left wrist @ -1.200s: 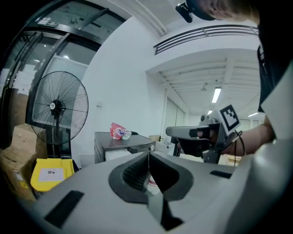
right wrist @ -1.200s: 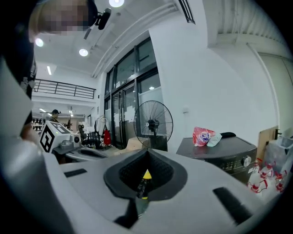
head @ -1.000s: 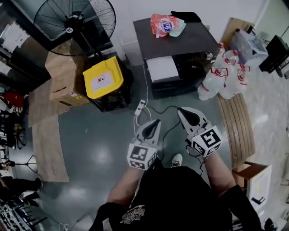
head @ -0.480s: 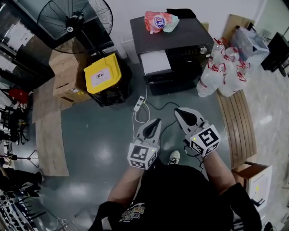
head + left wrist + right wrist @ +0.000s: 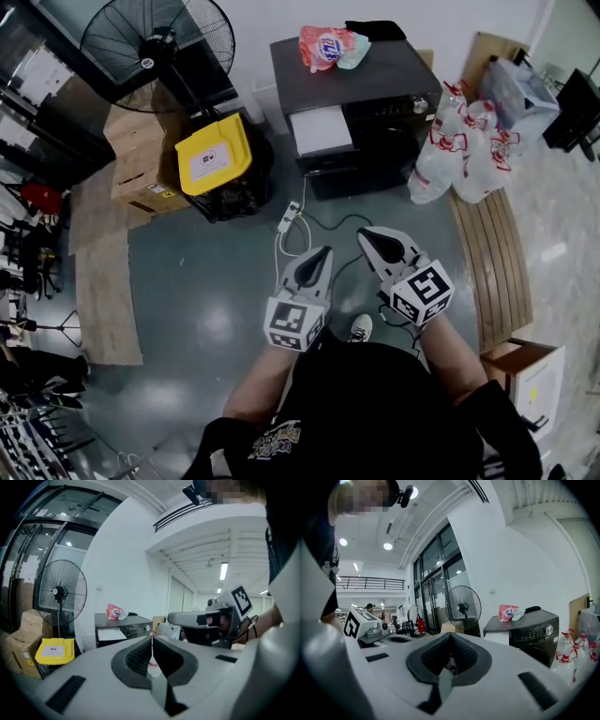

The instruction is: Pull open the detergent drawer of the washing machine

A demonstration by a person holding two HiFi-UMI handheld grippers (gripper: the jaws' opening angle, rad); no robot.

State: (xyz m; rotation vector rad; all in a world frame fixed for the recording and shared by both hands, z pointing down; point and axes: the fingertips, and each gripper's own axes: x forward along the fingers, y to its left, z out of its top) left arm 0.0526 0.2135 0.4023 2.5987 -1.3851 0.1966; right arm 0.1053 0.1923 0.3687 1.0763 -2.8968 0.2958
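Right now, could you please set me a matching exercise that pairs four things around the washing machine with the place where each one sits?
Things:
1. pink packet
2. yellow-lidded bin
3. white plastic bags
4. power strip

Places:
A. on the floor in front of the washing machine
B. on top of the washing machine
C. beside the machine, toward the head view's right
D. beside the machine, toward the head view's left, near the fan

Pairs: 1-B, 2-D, 3-C, 4-A.

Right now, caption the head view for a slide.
Left gripper and right gripper, shut, face the washer, drawer untouched.
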